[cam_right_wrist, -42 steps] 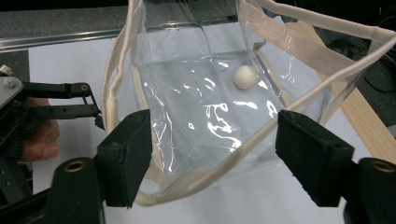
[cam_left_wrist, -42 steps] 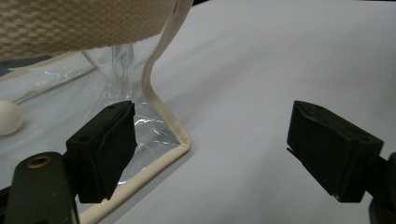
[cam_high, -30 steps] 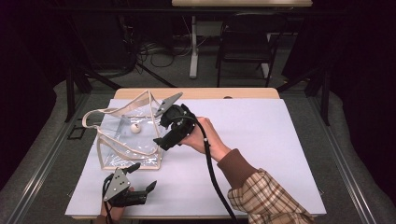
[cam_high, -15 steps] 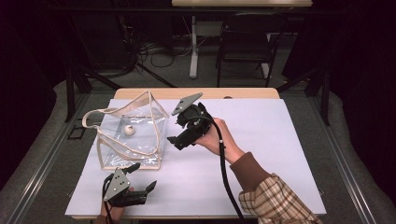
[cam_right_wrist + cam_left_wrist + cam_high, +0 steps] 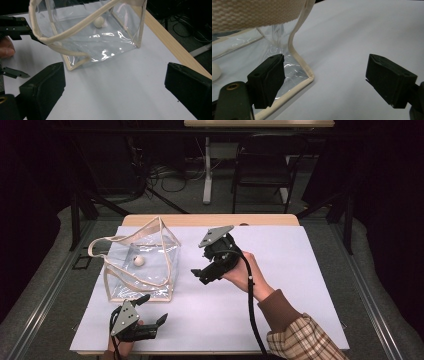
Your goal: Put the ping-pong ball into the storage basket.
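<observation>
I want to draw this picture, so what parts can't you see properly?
- High view: the small white ball inside the clear bag is too small to tell what it is.
- Left gripper view: the ball is cut off by the left edge.
- High view: the person's left hand is cut off by the bottom edge, partly behind the left gripper.

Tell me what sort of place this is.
Probably a lab or recording workspace, not a home: a white-covered table ringed by dark curtains, loose cables on the floor, a folding chair behind, and a clear bag as test object.
</observation>
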Tool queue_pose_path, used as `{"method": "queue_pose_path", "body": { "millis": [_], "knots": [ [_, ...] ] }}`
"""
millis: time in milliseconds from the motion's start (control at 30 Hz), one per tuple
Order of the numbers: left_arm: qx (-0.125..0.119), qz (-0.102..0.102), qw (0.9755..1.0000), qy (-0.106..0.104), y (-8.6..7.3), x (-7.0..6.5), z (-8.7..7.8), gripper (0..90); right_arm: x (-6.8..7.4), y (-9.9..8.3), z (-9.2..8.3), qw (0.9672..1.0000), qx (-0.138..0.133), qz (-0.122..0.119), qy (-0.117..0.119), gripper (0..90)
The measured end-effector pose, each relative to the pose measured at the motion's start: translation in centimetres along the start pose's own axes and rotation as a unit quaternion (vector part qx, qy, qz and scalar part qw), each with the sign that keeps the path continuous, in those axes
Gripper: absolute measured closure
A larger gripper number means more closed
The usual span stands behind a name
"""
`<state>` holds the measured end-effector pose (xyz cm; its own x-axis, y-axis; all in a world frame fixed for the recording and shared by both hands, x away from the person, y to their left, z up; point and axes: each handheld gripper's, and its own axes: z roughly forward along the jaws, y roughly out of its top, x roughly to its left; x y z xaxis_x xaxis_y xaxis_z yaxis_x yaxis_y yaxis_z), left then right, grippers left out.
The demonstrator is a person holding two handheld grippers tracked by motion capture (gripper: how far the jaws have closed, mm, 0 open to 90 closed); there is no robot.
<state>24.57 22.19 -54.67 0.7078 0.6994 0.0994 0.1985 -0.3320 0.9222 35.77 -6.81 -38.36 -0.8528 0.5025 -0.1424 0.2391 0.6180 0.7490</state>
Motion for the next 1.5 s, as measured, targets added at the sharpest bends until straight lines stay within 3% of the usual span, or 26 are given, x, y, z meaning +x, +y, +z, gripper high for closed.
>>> {"method": "queue_pose_path", "body": {
  "millis": [633, 1167, 1500],
  "knots": [
    [0.002, -0.003, 1.0000, 0.007, -0.3, -0.1, -0.6, 15.9, -0.8, -3.6, -2.2, 0.9997, -0.009, 0.013, -0.018, 2.4],
    [0.004, 0.003, 1.0000, 0.004, -0.2, -0.1, -0.4, 15.9, -1.0, -7.2, -3.3, 0.9990, 0.003, 0.025, -0.037, 2.3],
    [0.003, 0.004, 1.0000, 0.005, -0.1, -0.2, -0.3, 15.9, -0.9, -9.4, -4.0, 0.9986, -0.012, 0.029, -0.042, 0.6]
  ]
}}
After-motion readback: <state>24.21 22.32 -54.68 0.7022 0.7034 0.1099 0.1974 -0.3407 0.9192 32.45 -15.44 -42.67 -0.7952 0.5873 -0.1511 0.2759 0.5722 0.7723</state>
